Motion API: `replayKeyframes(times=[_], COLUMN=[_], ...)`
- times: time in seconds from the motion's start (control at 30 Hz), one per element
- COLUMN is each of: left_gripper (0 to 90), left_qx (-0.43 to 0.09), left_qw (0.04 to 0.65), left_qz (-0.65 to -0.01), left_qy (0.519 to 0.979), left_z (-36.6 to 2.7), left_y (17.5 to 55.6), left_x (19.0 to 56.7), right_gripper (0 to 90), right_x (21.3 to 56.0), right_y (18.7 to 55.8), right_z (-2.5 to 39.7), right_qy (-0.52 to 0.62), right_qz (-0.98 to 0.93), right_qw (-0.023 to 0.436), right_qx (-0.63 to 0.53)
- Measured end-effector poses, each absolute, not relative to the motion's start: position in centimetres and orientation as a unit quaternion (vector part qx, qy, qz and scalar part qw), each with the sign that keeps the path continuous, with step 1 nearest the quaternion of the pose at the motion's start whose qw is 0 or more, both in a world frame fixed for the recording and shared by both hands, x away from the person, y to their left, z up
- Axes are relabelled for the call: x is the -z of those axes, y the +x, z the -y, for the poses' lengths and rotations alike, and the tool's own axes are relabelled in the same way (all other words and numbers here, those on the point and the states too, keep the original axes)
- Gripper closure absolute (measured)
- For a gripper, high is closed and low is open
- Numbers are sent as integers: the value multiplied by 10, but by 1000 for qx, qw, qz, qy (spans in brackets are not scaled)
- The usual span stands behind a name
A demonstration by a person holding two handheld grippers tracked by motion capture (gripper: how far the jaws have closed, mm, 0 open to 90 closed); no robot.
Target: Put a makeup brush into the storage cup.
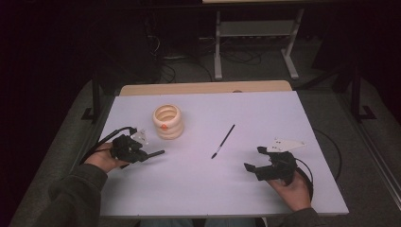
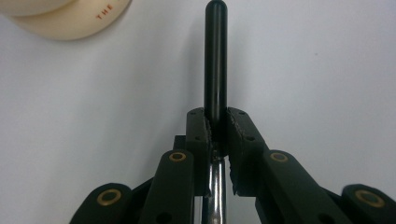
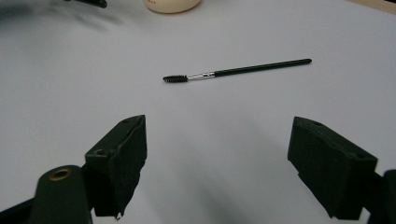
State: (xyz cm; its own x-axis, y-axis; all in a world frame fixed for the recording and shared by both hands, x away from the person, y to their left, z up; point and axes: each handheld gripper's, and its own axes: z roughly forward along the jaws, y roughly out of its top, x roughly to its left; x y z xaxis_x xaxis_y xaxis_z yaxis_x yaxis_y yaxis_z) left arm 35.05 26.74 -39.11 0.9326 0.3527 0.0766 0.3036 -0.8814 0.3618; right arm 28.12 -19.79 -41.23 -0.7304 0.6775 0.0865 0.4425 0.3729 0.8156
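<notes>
- Left gripper (image 2: pixel 217 135), low in the frame, is clenched on a black-handled brush (image 2: pixel 215 60).
- Right gripper (image 3: pixel 217 163) gapes wide below the thin spoolie brush (image 3: pixel 233 71), mid-frame.
- Likely light, stiff, slippery; pinch mid-handle.

On the table (image 1: pixel 203 189), the ringed holder (image 1: pixel 167 121) stands left of the thin brush (image 1: pixel 223 141), well apart.

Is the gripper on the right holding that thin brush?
No, the right gripper is open, and the thin brush lies on the table ahead of it.
</notes>
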Motion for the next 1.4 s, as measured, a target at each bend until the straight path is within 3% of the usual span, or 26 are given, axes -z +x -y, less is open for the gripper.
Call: replayKeyframes(times=[0.33, 0.63, 1.4], left_gripper=[799, 799, 799], left_qx=[-82, -87, -90], left_qw=[184, 210, 259], left_qz=[-173, -177, -164], left_qy=[964, 958, 948], left_z=[-265, -269, -245], left_y=[350, 352, 353], left_x=[384, 373, 355], right_gripper=[192, 199, 205], right_x=[411, 389, 355], right_y=[281, 285, 307], right_z=[196, 186, 162], right_qy=[338, 314, 267], right_qz=[-825, -839, -868], right_qw=[130, 139, 104], right_qx=[-433, -421, -404])
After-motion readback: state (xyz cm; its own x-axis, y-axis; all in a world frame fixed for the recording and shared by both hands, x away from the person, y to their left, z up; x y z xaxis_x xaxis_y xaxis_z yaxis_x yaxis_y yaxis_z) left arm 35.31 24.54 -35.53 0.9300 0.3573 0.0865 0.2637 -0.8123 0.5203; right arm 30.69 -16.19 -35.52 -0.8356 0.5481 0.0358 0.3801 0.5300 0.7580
